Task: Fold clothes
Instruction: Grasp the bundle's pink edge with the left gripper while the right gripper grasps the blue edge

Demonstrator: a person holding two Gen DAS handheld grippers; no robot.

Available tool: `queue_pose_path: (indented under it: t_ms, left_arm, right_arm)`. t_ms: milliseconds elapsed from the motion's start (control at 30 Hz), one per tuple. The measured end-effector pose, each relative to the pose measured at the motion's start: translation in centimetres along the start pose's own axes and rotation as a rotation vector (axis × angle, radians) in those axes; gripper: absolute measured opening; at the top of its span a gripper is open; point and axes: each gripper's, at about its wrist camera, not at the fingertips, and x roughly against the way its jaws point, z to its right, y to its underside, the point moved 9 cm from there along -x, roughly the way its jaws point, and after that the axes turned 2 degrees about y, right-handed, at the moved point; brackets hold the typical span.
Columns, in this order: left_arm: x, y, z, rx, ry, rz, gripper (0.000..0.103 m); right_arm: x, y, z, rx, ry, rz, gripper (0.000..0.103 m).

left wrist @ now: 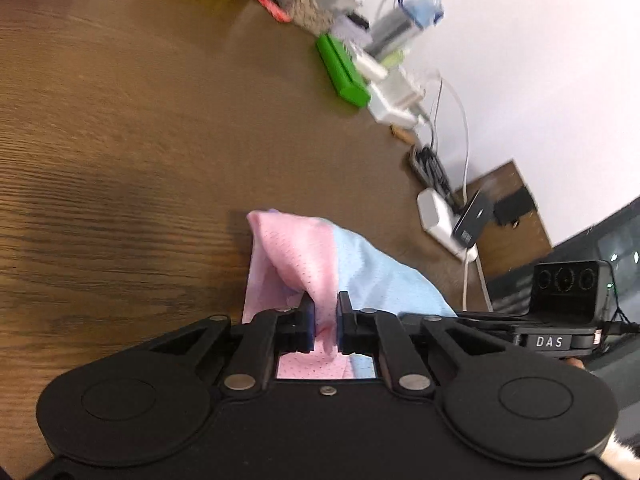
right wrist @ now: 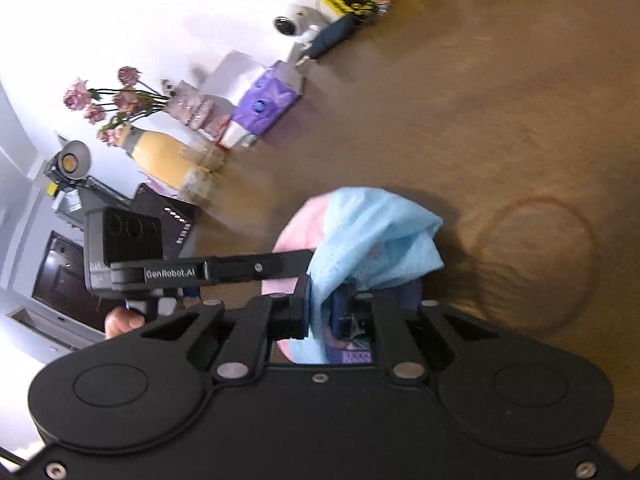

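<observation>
A pink and light blue mesh garment hangs over the brown wooden table. My left gripper is shut on a pink fold of it, and the cloth drapes forward from the jaws. In the right wrist view my right gripper is shut on the light blue part of the same garment, which bunches over the fingers. The other gripper's body shows close at the left of that view, beside the cloth. Both views are tilted and blurred.
A green box, white boxes and cables line the table's far edge by the wall. In the right wrist view a vase of flowers, a purple pack and a white camera stand along the edge. A ring mark shows on the table.
</observation>
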Motion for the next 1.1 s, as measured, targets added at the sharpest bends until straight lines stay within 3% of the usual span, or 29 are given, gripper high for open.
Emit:
queue_pose_path:
  t_ms: [233, 433, 667, 867, 1100]
  left_arm:
    - [6.2, -1.8, -1.7, 0.064, -0.007, 0.133, 0.009]
    - [12.4, -3.2, -4.5, 0.130, -0.043, 0.237, 0.009]
    - [16.2, -4.5, -7.9, 0.174, -0.107, 0.274, 0.010]
    - [19.5, -8.6, -11.6, 0.236, -0.186, 0.319, 0.010]
    - [25.1, -13.6, -11.4, 0.217, -0.204, 0.425, 0.010]
  right_arm:
    - [-2.2, -2.5, -5.3, 0.091, -0.035, -0.017, 0.012]
    - [-6.7, -3.5, -10.6, 0.151, -0.063, -0.080, 0.012]
    - [-12.2, -3.7, -15.2, 0.167, -0.077, -0.129, 0.012]
    - [-17.4, -7.3, -18.9, 0.180, -0.058, -0.137, 0.012]
    - [-19.4, -12.1, -24.6, 0.235, -0.106, -0.082, 0.012]
